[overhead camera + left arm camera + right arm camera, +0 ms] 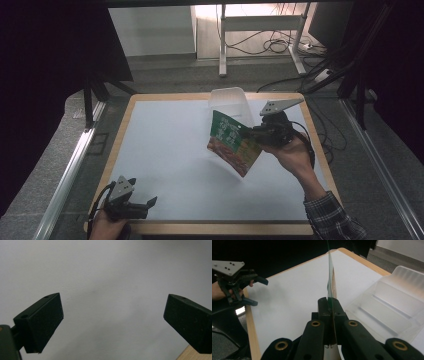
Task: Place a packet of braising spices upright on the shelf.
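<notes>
Now | right tool [255,132] clenched on green packet [232,142] | print unreadable | left tool [150,205] released

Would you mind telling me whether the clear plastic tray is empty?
Empty: the clear plastic tray shows only bare ridged compartments.

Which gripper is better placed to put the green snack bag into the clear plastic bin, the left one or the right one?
Probably the right. The right gripper is already shut on the green snack bag, held above the table beside the clear plastic bin. The left gripper is open, holds nothing and sits at the table's near edge.
</notes>
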The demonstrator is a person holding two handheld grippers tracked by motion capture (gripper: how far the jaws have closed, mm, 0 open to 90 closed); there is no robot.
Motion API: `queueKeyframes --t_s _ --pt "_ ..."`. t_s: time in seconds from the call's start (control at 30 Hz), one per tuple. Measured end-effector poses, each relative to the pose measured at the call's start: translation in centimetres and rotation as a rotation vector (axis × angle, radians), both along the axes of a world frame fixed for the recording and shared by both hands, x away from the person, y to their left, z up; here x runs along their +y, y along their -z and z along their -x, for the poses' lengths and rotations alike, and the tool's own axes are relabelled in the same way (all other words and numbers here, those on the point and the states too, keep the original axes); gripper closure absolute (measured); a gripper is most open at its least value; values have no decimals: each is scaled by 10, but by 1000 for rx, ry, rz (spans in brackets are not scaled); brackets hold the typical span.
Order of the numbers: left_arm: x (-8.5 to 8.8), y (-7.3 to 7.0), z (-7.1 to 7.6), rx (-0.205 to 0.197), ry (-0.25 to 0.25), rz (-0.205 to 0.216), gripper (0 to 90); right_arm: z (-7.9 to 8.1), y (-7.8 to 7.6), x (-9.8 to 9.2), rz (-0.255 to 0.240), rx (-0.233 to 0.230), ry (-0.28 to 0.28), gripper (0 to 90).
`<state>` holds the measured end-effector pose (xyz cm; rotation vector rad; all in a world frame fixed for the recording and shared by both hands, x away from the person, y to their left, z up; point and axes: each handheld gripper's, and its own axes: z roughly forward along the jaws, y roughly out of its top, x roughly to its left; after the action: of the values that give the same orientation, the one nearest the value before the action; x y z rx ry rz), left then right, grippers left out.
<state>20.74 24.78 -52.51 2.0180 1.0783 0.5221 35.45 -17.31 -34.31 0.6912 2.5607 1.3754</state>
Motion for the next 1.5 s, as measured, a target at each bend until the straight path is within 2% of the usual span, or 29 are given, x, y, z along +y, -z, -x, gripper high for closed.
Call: queueKeyframes --t_s 0.3,0.5,0.6,0.93,1.13,1.5 --pt "0 0 0 1 -3 5 24 -20 -6 21 -7 -9 -17 890" --pt "2 0 0 4 -14 26 18 -30 -11 32 -14 -27 -20 890" --pt "2 0 0 0 -18 18 15 -37 -13 39 -12 -36 -24 890" --pt "2 0 1 -3 -24 15 11 -55 -17 59 -25 -24 -49 890" --pt "2 0 1 -4 -24 18 9 -68 -25 73 -39 -41 -53 891" --pt "2 0 0 -3 -22 21 9 -91 -40 89 -36 -84 -33 890"
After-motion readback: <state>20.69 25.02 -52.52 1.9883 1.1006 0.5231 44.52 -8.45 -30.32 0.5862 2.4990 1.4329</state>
